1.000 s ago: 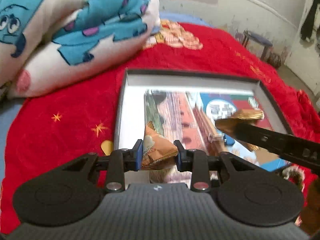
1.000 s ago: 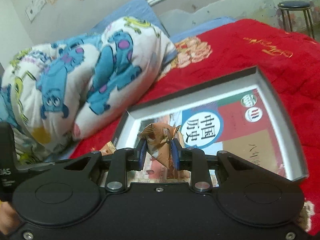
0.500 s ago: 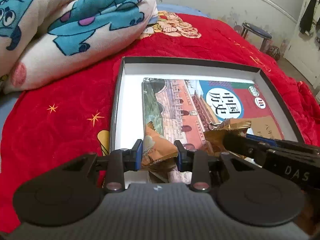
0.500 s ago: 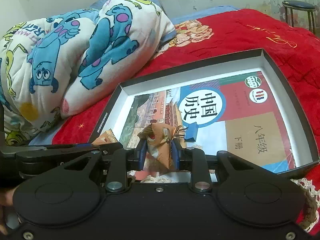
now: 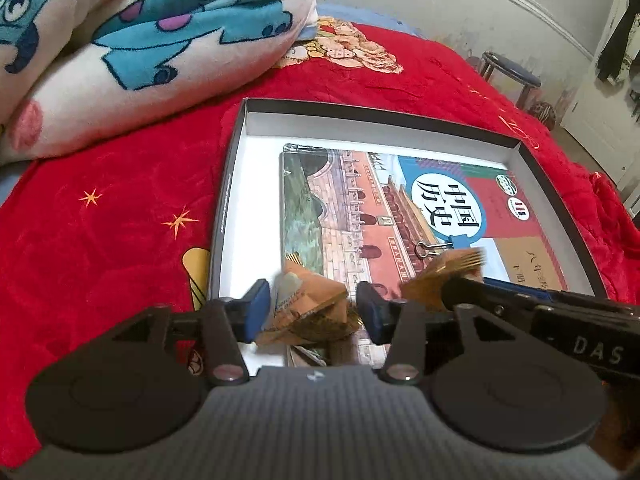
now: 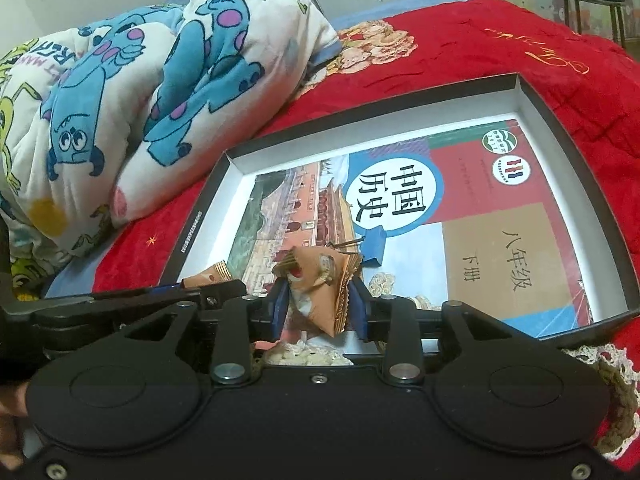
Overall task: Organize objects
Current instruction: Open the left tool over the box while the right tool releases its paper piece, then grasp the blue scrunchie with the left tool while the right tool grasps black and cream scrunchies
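A shallow black-rimmed box (image 5: pixel 236 152) with a white inside lies on the red bedspread and holds a Chinese history textbook (image 5: pixel 360 208). My left gripper (image 5: pixel 312 312) stands over the box's near left corner; its jaws have spread and an orange snack packet (image 5: pixel 308 300) lies loose between them. My right gripper (image 6: pixel 318 300) is shut on a second orange snack packet (image 6: pixel 320 288) just above the book's near edge. The box (image 6: pixel 532 96) and book (image 6: pixel 460 208) also show in the right wrist view. A blue binder clip (image 6: pixel 374 246) lies on the book.
A folded cartoon blanket (image 5: pixel 140 40) lies left of the box. The red bedspread (image 5: pixel 100 240) surrounds the box. A small round biscuit (image 6: pixel 382 282) sits on the book. A stool (image 5: pixel 510 76) stands beyond the bed. A crochet mat (image 6: pixel 608 372) lies at the near right.
Both grippers have come down over the box's near edge. My left gripper's jaws have opened and the packet has tipped loose. The right gripper stays shut on its packet.
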`<state>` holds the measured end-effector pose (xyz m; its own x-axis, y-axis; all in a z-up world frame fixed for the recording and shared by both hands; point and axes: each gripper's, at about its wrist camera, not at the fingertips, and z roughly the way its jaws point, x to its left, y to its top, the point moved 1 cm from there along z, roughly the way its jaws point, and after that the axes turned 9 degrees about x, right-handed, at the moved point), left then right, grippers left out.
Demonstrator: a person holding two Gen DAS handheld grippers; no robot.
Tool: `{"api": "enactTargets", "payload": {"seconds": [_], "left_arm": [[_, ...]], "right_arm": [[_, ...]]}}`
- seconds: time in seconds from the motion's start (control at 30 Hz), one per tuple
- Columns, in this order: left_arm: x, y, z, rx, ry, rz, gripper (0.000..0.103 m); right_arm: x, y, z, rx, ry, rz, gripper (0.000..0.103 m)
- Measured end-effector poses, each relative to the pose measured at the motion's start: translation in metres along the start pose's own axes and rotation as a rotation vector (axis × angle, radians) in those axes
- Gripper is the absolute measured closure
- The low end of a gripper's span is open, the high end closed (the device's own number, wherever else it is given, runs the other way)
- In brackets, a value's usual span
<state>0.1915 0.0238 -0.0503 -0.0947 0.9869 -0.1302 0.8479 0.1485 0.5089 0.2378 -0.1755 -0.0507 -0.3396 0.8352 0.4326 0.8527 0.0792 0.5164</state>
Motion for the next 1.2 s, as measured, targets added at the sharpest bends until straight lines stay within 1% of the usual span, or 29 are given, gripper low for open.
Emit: {"api": "enactTargets", "payload": {"seconds": [0.07, 0.1, 0.17, 0.3, 0.37, 0.47, 0.57, 0.67, 0.77, 0.83, 0.93, 1.0, 1.07, 1.13, 1.2], "left_arm": [[-0.001, 0.000, -0.003, -0.007, -0.006, 0.004, 0.026], [-0.001, 0.000, -0.005, -0.018, -0.011, 0.009, 0.024], [-0.001, 0.001, -0.012, -0.039, -0.019, 0.014, 0.017], [0.001, 0.003, -0.027, -0.089, -0.021, 0.018, 0.014], [0.004, 0.002, -0.038, -0.124, -0.026, 0.006, 0.013], [0.005, -0.001, -0.054, -0.166, -0.045, 0.010, 0.013], [0.001, -0.007, -0.072, -0.209, -0.070, 0.023, 0.013], [-0.005, -0.019, -0.087, -0.225, -0.095, 0.041, 0.013], [-0.011, -0.034, -0.101, -0.214, -0.114, 0.057, 0.013], [-0.015, -0.043, -0.108, -0.200, -0.111, 0.072, 0.013], [-0.016, -0.060, -0.116, -0.197, -0.100, 0.060, 0.013], [-0.013, -0.075, -0.115, -0.183, -0.103, 0.017, 0.013], [-0.012, -0.085, -0.109, -0.156, -0.100, -0.003, 0.013], [-0.015, -0.085, -0.101, -0.132, -0.072, 0.029, 0.013], [-0.016, -0.085, -0.099, -0.132, -0.044, 0.040, 0.013]], "right_arm": [[-0.001, 0.001, -0.004, -0.012, 0.010, 0.008, 0.057], [-0.001, 0.001, -0.006, -0.022, 0.015, 0.014, 0.055], [-0.003, 0.003, -0.014, -0.042, 0.031, 0.026, 0.047], [-0.006, 0.006, -0.036, -0.098, 0.048, 0.047, 0.039], [-0.007, 0.006, -0.050, -0.128, 0.041, 0.048, 0.032], [-0.009, 0.003, -0.078, -0.184, 0.015, 0.052, 0.027], [-0.012, -0.004, -0.110, -0.227, -0.020, 0.057, 0.025], [-0.015, -0.017, -0.140, -0.260, -0.082, 0.055, 0.023], [-0.017, -0.028, -0.161, -0.289, -0.152, 0.053, 0.021], [-0.020, -0.038, -0.170, -0.284, -0.149, 0.070, 0.021], [-0.025, -0.056, -0.177, -0.273, -0.117, 0.115, 0.021], [-0.027, -0.066, -0.176, -0.262, -0.113, 0.138, 0.020], [-0.024, -0.070, -0.172, -0.256, -0.118, 0.133, 0.020], [-0.019, -0.071, -0.167, -0.252, -0.141, 0.104, 0.020], [-0.014, -0.074, -0.159, -0.245, -0.160, 0.082, 0.020]]}}
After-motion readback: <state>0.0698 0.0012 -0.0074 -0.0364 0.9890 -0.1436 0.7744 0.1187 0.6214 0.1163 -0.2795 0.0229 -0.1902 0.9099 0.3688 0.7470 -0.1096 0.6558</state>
